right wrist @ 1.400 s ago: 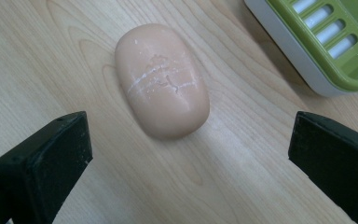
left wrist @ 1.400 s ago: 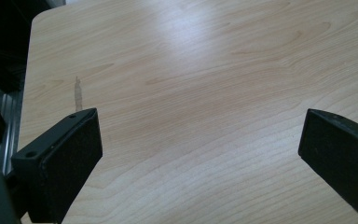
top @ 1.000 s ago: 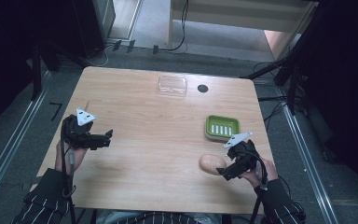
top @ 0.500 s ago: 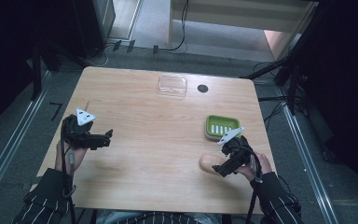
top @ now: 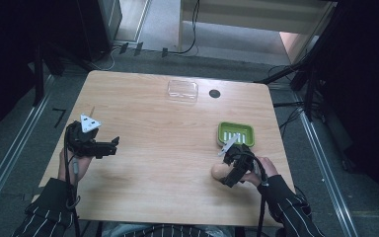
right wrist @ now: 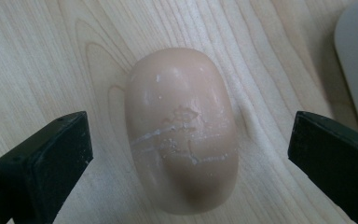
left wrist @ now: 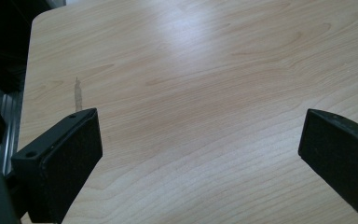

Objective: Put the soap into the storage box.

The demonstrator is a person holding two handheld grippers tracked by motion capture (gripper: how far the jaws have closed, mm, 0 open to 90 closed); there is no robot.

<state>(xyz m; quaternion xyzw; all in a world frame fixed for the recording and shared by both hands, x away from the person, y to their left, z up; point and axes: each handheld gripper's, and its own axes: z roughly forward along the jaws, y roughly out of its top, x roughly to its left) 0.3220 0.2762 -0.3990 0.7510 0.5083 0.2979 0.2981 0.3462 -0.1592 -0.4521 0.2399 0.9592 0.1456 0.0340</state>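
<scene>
While unheld: one soap (right wrist: 182, 133), two tongs (right wrist: 189, 154).

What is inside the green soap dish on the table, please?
The green soap dish holds only its own pale ribbed floor; nothing lies in it. The right gripper covers its near left corner. The soap bar lies on the table, between open jaws.

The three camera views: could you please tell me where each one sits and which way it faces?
High view: above the person's side, looking forward and down on the table; both forearms, left tongs and right tongs enter from below.
Left gripper view: rides the left tongs, facing bare wood between open jaws.
Right gripper view: rides the right tongs, looking down at the soap.
Shared: soap and green dish.
</scene>
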